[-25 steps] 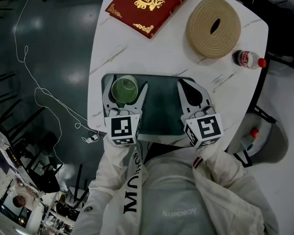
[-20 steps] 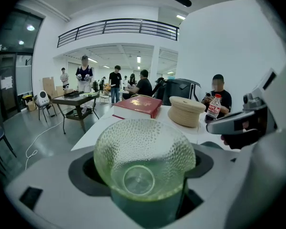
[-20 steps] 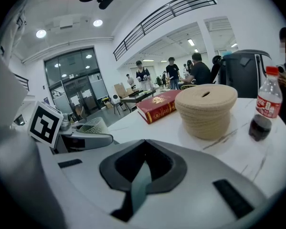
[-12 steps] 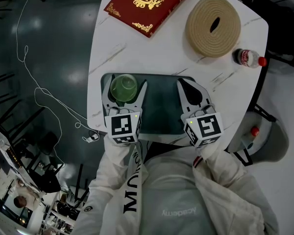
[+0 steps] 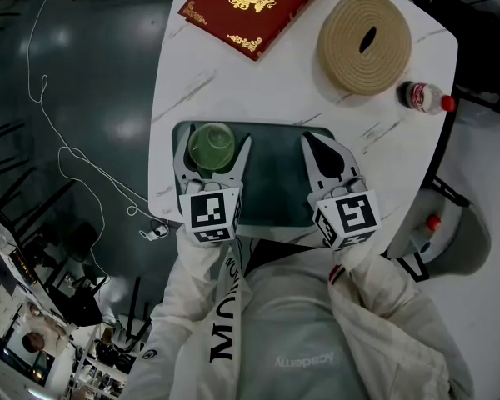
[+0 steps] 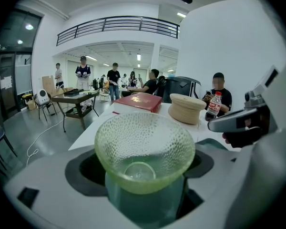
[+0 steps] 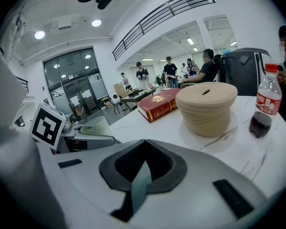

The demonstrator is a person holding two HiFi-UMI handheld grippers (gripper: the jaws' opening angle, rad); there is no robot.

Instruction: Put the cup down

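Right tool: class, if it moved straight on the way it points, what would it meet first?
The right tool would probably reach the book at its near corner, across bare table. The basket lies just right of that line; height is unclear.

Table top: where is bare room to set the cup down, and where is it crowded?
Free: the middle of the tray between left gripper and right gripper; the bare table between tray, red book and woven box. Crowded: far right corner, woven box beside bottle.
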